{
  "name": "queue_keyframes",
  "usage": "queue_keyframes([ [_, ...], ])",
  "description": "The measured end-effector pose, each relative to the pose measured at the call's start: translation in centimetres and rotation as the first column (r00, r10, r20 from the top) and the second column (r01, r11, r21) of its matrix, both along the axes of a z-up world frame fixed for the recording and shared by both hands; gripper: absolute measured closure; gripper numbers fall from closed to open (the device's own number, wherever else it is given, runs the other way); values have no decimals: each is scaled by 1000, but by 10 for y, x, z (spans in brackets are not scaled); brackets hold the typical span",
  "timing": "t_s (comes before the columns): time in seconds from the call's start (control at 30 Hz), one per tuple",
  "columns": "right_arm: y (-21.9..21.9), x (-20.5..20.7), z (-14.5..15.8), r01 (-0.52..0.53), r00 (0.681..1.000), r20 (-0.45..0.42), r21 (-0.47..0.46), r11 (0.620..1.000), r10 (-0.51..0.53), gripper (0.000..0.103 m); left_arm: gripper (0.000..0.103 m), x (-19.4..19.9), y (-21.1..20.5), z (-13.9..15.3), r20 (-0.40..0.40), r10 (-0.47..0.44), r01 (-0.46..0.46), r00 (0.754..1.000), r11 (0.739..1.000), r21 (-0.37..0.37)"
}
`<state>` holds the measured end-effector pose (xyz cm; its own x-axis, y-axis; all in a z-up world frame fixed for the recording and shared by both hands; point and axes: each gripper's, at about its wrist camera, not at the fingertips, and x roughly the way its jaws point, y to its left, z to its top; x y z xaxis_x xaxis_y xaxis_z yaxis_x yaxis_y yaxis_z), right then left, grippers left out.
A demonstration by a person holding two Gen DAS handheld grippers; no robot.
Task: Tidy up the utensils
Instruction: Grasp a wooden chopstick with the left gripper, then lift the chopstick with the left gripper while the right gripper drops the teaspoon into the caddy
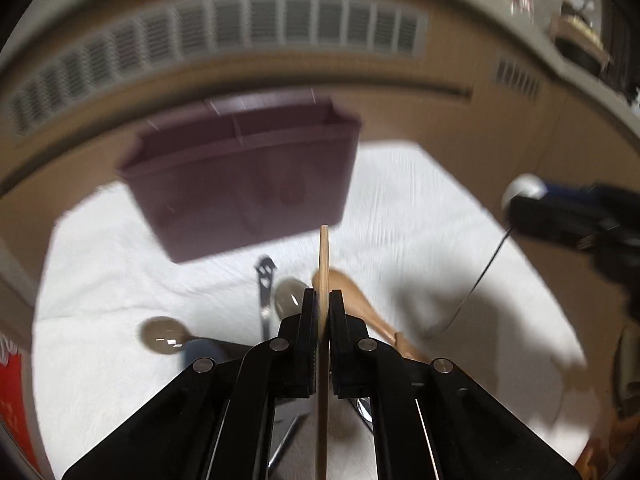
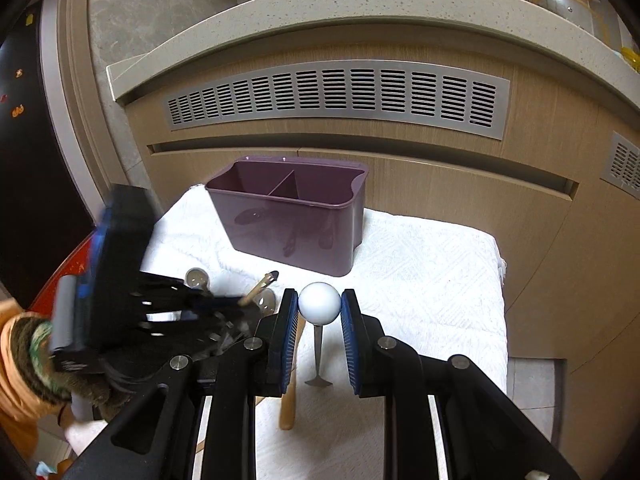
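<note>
Utensils mostly loose on the near half of a white towel (image 2: 420,264), with the purple caddy (image 2: 288,232) standing at its far edge, apparently empty.

Left gripper (image 1: 324,296): clamped fully shut on a thin wooden stick (image 1: 324,256), held above the towel and aimed toward the caddy. Right gripper (image 2: 319,296): partly closed, blue pads pressing both sides of the white ball (image 2: 320,304) that tops a slim metal tool, stem hanging down below.

Handling, as a judgement:
- Stick: very light, stiff, narrow; likely to pivot or slide between the pads, so best gripped near mid-length and lowered tip first.
- Ball tool: smooth and round at the grip, so prone to roll or slip; stem free to swing.
- Spoon (image 1: 160,334) and second spoon (image 1: 290,296): hard, slick, lying flat; better taken by the handle than the bowl.
- Wooden spoon (image 1: 344,284): light, not slippery; handle the obvious hold.
- Slotted tool (image 1: 264,280): thin, flat metal; hard to get under on soft cloth.

Count: one stick, one ball tool, two metal spoons, one wooden spoon, one slotted tool; six in all. One caddy, with two compartments visible either side of a divider. Two grippers, both loaded.
</note>
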<state>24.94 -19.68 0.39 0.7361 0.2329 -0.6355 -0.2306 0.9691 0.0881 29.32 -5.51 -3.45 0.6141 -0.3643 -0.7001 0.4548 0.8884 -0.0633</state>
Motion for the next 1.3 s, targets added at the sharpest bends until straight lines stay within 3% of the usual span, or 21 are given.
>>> queue_keyframes([
  [0.1, 6, -10, 12, -12, 999, 30, -11, 1000, 12, 82, 98, -23, 18, 30, 97, 37, -33, 995, 999, -35],
  [0.27, 17, -33, 50, -42, 990, 132, -22, 999, 44, 82, 98, -46, 47, 96, 244, 103, -79, 964, 991, -108],
  [0.57, 31, -36, 131, -73, 951, 298, -27, 997, 78, 82, 98, -55, 56, 203, 495, 194, -98, 847, 972, -213],
  [0.7, 33, -11, 167, -43, 931, 360, -42, 998, 55, 82, 98, -34, 56, 241, 577, 215, -86, 788, 966, -242],
  [0.8, 34, 18, 181, -31, 927, 374, -38, 999, 43, 82, 98, -6, 58, 258, 597, 233, -77, 767, 958, -276],
  [0.87, 33, 41, 182, -17, 932, 363, -24, 1000, 24, 82, 98, 15, 61, 257, 597, 234, -50, 767, 950, -308],
  [1.0, 20, 94, 160, -2, 954, 301, 6, 1000, 0, 82, 98, 65, 59, 231, 576, 231, -58, 784, 951, -302],
  [1.2, 12, 153, 91, -2, 991, 132, 27, 1000, -2, 82, 98, 136, 60, 153, 394, 241, -128, 887, 948, -291],
  [1.3, 11, 169, 58, -3, 999, 50, 38, 999, 1, 82, 98, 159, 61, 117, 304, 255, -170, 918, 945, -280],
])
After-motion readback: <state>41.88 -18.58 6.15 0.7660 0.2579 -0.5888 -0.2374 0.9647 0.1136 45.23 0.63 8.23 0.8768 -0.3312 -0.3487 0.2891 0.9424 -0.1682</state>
